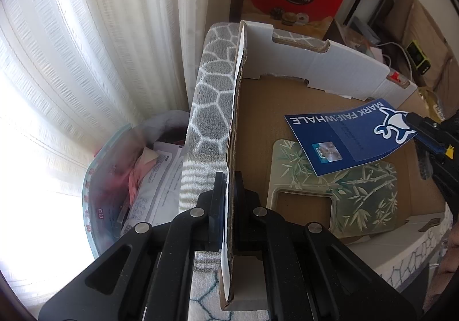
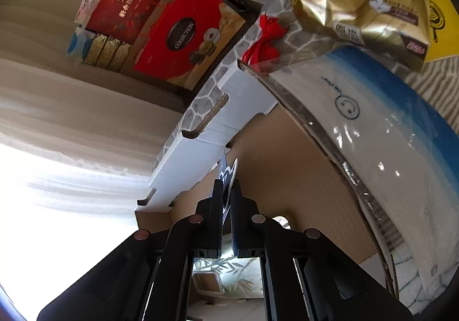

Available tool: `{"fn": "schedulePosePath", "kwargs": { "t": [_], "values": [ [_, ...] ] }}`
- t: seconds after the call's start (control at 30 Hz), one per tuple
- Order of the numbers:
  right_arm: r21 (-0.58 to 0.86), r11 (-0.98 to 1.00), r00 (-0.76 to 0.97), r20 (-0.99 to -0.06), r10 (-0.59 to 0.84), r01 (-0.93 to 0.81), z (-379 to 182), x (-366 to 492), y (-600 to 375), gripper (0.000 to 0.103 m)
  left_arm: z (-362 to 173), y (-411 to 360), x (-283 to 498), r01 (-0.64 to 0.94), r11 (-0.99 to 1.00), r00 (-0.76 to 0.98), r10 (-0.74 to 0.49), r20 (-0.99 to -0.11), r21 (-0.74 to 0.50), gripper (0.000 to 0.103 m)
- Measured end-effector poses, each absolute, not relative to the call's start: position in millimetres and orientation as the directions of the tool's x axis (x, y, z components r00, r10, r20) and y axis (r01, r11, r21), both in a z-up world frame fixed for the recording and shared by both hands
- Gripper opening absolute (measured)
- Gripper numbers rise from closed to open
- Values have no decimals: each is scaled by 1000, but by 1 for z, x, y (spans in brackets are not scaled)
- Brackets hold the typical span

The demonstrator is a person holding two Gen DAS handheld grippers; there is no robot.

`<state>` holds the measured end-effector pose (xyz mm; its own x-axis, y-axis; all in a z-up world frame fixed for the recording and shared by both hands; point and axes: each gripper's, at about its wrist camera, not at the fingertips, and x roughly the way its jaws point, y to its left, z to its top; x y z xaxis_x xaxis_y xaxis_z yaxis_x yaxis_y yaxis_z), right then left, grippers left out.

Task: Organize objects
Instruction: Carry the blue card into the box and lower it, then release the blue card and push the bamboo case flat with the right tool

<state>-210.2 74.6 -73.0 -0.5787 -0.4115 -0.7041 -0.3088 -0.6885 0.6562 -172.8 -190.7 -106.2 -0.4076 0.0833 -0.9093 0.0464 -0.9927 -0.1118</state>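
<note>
A blue card (image 1: pixel 348 135), thin, light and easily bent, is pinched at its far-right corner by the right gripper (image 2: pixel 226 194) above the cardboard box (image 1: pixel 287 97); a bamboo-print mat (image 1: pixel 370 191) lies beneath. The box's left wall is clamped by the left gripper (image 1: pixel 228 191). A patterned blanket (image 1: pixel 209 108) and curtains (image 1: pixel 86 62) are seen left.

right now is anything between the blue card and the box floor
Partly. The bamboo-print board already lies flat on the box floor, under the lower end of the blue card held by the right tongs. The brown floor towards the far wall looks bare.
</note>
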Motion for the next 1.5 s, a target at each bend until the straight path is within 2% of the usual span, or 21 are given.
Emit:
{"fn": "schedulePosePath", "kwargs": {
  "t": [0.17, 0.2, 0.3, 0.33, 0.4, 0.43, 0.63, 0.67, 0.73, 0.8, 0.9, 1.17, 1.5],
  "values": [
    [615, -747, -402, -769, -497, -254, -84, -229, 50, 10, -107, -189, -174, 43, -993, -407, 79, -910, -106, 4],
    [605, -758, -362, -782, -508, -242, -87, -232, 47, 14, -107, -189, -174, 43, -993, -407, 80, -910, -106, 4],
    [556, -809, -280, -821, -499, -191, -89, -236, 40, 32, -107, -190, -175, 44, -993, -408, 85, -909, -112, 4],
    [541, -828, -260, -829, -494, -151, -85, -237, 36, 45, -107, -190, -175, 43, -993, -407, 84, -909, -111, 4],
    [504, -859, -253, -846, -469, -93, -75, -236, 34, 57, -107, -190, -176, 43, -993, -406, 85, -910, -111, 4],
    [492, -868, -250, -850, -464, -62, -70, -236, 33, 60, -107, -189, -176, 43, -993, -406, 84, -910, -111, 4],
    [425, -893, -199, -872, -447, 147, -48, -230, 24, 57, -107, -190, -176, 43, -993, -407, 84, -910, -111, 4],
    [393, -897, -195, -881, -430, 202, -45, -228, 18, 53, -107, -189, -176, 44, -993, -406, 84, -910, -111, 4],
    [338, -895, -177, -900, -398, 291, -46, -216, 6, 30, -107, -189, -176, 45, -993, -406, 82, -910, -110, 4],
    [364, -865, -118, -898, -425, 347, -52, -212, -4, 16, -108, -189, -177, 46, -993, -406, 81, -910, -109, 4],
    [358, -839, -43, -911, -409, 410, -63, -207, -28, 11, -108, -188, -177, 50, -993, -406, 81, -910, -111, 4],
    [404, -827, 19, -902, -432, 392, -85, -221, -58, 11, -109, -188, -176, 50, -993, -406, 81, -910, -111, 4],
    [369, -849, -83, -900, -429, 378, -90, -242, -66, 11, -110, -189, -173, 44, -992, -411, 93, -907, -122, 4]
  ]
}}
